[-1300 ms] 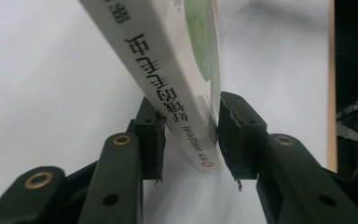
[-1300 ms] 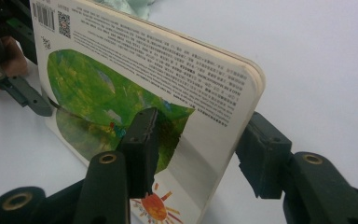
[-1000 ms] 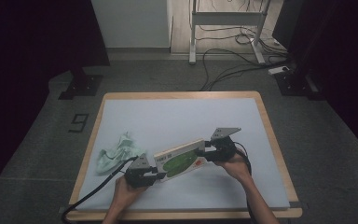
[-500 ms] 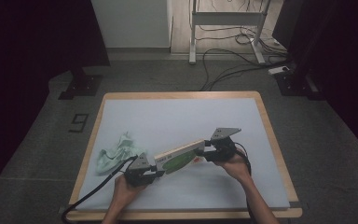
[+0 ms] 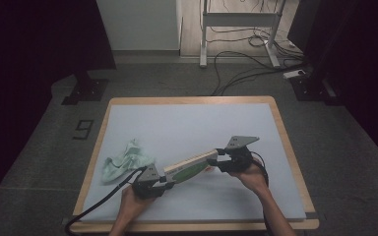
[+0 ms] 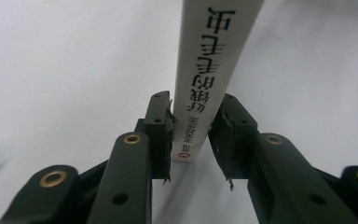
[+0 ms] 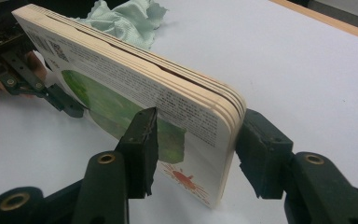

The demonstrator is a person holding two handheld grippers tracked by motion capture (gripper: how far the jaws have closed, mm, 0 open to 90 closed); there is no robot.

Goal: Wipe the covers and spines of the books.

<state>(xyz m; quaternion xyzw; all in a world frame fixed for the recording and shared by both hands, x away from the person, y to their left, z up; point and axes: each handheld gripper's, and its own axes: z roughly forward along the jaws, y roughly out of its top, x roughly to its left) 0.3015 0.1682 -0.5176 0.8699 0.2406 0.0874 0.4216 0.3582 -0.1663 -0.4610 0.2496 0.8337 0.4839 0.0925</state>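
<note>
While the high view blurs it, each hand-held gripper (image 6: 191,135) (image 7: 193,149) pinches the board book (image 7: 135,93) closely.

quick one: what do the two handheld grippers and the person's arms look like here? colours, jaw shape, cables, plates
Both grippers, left gripper and right gripper, are black, with two blocky jaws, ragged dark pads and brass-coloured rivets. A grey three-cornered plate tops the right one. A black cable trails from the left. Forearms are bare, no sleeves in sight.
</note>
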